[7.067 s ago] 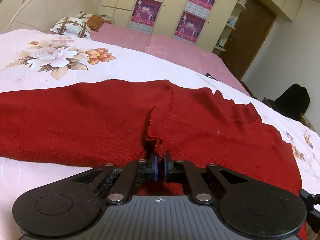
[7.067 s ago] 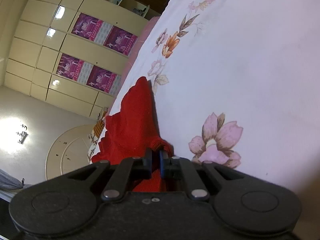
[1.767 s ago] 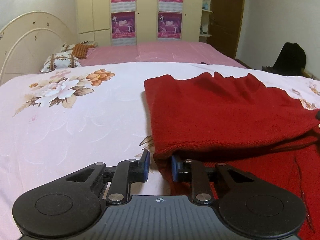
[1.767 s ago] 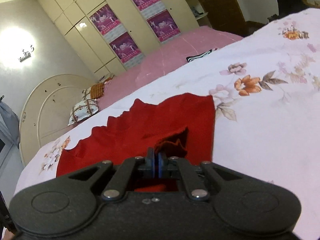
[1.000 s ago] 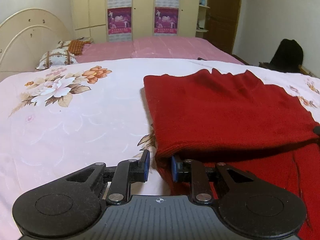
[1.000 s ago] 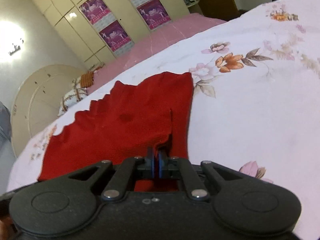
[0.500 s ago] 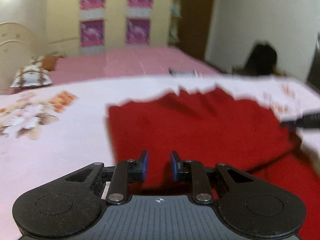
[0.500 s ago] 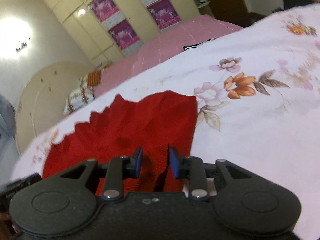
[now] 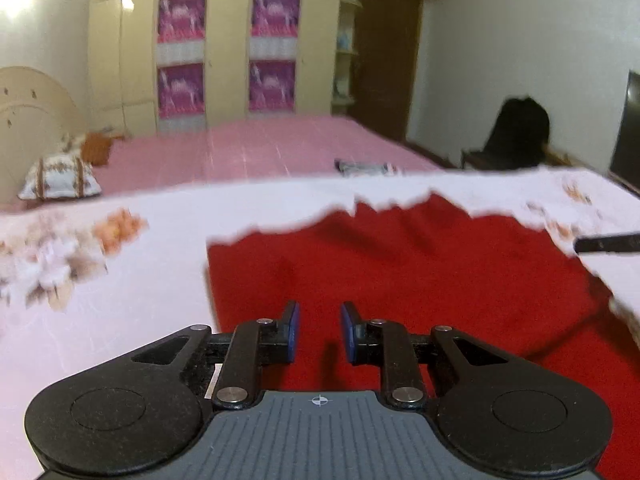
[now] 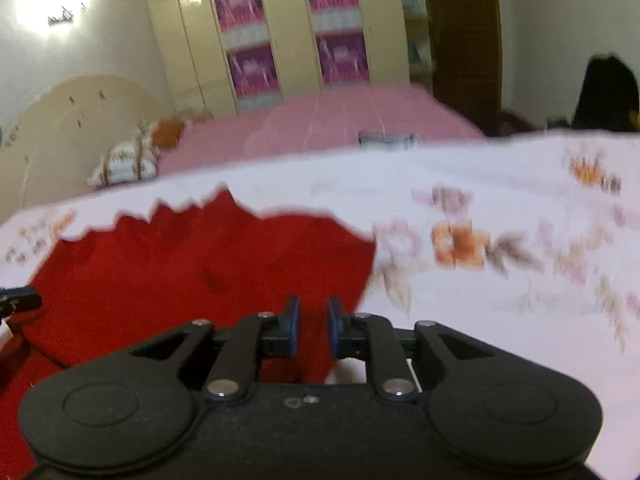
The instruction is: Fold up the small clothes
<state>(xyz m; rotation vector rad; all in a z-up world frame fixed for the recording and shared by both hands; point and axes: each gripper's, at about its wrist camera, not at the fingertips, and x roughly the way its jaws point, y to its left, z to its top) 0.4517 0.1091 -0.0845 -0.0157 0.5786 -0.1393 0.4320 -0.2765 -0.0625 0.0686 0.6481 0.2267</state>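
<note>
A red knitted garment (image 9: 400, 264) lies folded flat on the floral bedsheet (image 9: 120, 300), its scalloped edge at the far side. My left gripper (image 9: 319, 312) hovers over the garment's near left part, open, with only air between its blue pads. My right gripper (image 10: 313, 308) hangs over the near right corner of the garment (image 10: 192, 264); its jaws are closing with a gap still showing and nothing between them. Each view catches a black tip of the other gripper at its edge, the right one (image 9: 608, 243) and the left one (image 10: 16, 300). Both pictures are motion-blurred.
Bare floral sheet (image 10: 500, 300) spreads right of the garment. Behind it lies a pink bed (image 9: 260, 148) with a pillow (image 9: 56, 180) and a small dark item (image 9: 364, 167). A wardrobe with purple posters (image 9: 224, 52) and a dark chair (image 9: 516, 132) stand farther back.
The right gripper let go of the garment's folded corner, opened, then narrowed again as it rose. The left gripper came off the garment's left edge and now sits over the cloth.
</note>
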